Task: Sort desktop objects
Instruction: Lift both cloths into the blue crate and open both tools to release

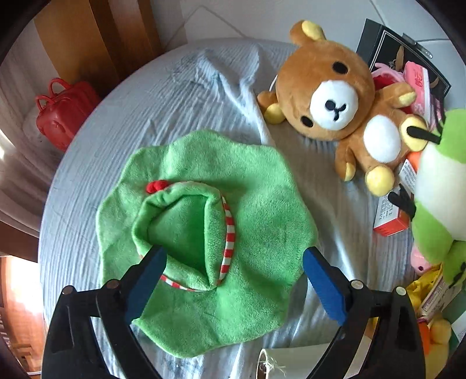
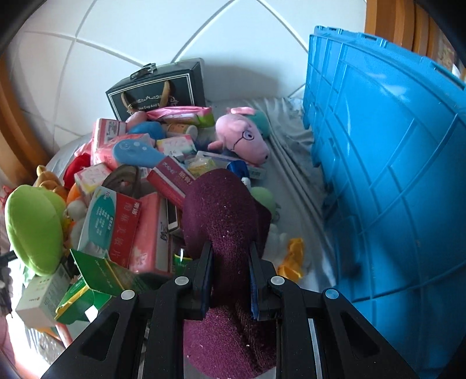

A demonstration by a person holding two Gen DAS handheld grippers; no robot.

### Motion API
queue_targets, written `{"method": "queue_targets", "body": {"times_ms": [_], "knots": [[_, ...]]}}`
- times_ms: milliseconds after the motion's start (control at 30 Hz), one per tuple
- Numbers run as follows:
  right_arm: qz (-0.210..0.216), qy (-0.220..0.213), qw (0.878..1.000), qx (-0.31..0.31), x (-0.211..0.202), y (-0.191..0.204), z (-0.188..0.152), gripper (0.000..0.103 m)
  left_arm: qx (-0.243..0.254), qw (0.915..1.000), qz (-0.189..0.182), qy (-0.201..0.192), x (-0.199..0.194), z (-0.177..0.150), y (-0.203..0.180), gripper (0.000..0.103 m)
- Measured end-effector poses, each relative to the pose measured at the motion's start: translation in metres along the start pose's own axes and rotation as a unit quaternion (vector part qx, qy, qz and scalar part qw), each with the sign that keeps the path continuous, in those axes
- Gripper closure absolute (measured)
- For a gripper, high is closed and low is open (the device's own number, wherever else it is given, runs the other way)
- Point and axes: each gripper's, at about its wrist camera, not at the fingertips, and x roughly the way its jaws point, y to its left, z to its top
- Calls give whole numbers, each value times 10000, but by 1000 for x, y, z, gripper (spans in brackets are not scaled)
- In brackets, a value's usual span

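Left wrist view: the left claw [image 1: 233, 268] stands wide open over the green plush hat [image 1: 209, 233] — the hat lies flat on the cloth-covered worktop [image 1: 116, 122], beside a brown teddy bear [image 1: 335, 102]. Right wrist view: the right claw [image 2: 230, 277] is clamped on a purple knitted cloth [image 2: 224, 210] — held above the pile of boxes, near the blue crate [image 2: 393, 175].

Pale blue wrinkled sheet [image 1: 151, 96] over bench. Red toy suitcase [image 1: 62, 115] down on floor at left, beside wooden furniture [image 1: 96, 35]. White tiled floor [image 2: 122, 32] beyond. Wood panel [image 2: 387, 20] behind at upper right.
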Motion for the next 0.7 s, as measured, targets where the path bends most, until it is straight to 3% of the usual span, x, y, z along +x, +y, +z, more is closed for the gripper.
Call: {"method": "queue_targets", "body": {"times_ms": [67, 100, 167, 233, 267, 300, 333, 500, 700], "knots": [[-53, 49, 10000, 19, 5, 0, -1, 83, 42, 9996, 126, 268, 22, -3, 2, 6], [-80, 76, 9999, 24, 7, 0, -1, 83, 53, 9996, 107, 251, 30, -5, 4, 0], [-108, 156, 9998, 57, 14, -1, -2, 83, -47, 9999, -72, 98, 31, -5, 12, 0], [-136, 197, 9997, 85, 19, -1, -3, 83, 57, 9998, -78, 152, 28, -4, 9, 7], [-148, 210, 9996, 85, 21, -1, -3, 83, 124, 9996, -238, 61, 22, -4, 8, 42], [-162, 217, 9996, 72, 22, -1, -2, 83, 128, 9997, -229, 2, 16, -3, 8, 84], [-172, 210, 9996, 60, 22, 0, -2, 83, 77, 9999, -99, 15, 11, -3, 9, 90], [-174, 26, 9998, -86, 7, 5, 6, 83, -84, 9982, -132, -577, -38, -3, 18, 92], [-167, -605, 9974, -359, -45, 11, 26, 83, 316, 9841, -288, -1725, -156, 11, -1, 92]]}}
